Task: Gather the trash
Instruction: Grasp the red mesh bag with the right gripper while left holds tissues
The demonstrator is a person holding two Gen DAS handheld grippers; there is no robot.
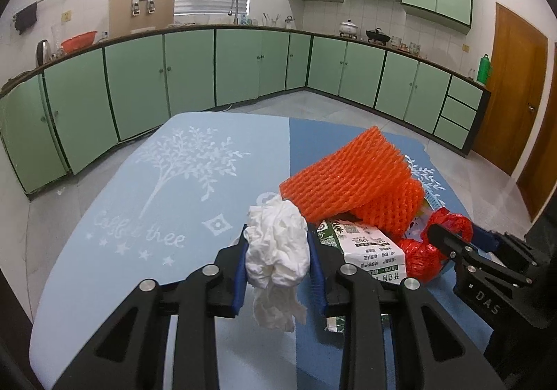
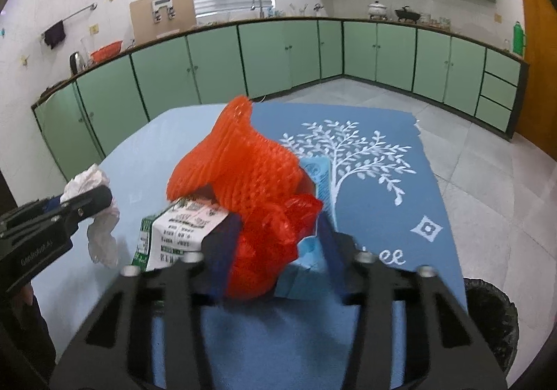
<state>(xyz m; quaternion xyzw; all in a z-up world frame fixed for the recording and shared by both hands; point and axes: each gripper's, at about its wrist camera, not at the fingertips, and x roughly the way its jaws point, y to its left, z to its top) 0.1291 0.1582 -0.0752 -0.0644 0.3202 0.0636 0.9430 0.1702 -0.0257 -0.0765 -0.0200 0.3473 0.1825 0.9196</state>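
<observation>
Clamped between the blue pads of the left tool (image 1: 278, 271) was a crumpled white tissue (image 1: 276, 251), one ragged end of which hung below the jaws, clear of the counter (image 1: 139, 216). Just to the right of that tool, a green-and-white printed package (image 1: 369, 247) was seen lying on the counter's blue cloth, its near corner tucked under the tool's right finger. Beyond the package, an orange foam fruit net (image 1: 351, 181) was draped over the pile of trash, and a crumpled red plastic bag (image 1: 428, 251) lay further right, against the fingers of the right tool (image 1: 452, 244).

From the right wrist view, the right tool (image 2: 278, 244) was found clenched on the red plastic bag (image 2: 275, 244), which was bunched between its two blue pads. A light blue carton (image 2: 318, 177) was pressed against the bag just inside the right finger; whether it was gripped too could not be told. The foam net (image 2: 240, 167) rose directly ahead of the fingers, on top of the bag. To the left, the printed package (image 2: 177, 233) leaned against the left finger, and further left the other tool (image 2: 80, 202) was seen with the tissue (image 2: 101, 216) dangling from it. A black-lined bin (image 2: 487, 313) was visible below the counter's edge, down to the right of the tool.
</observation>
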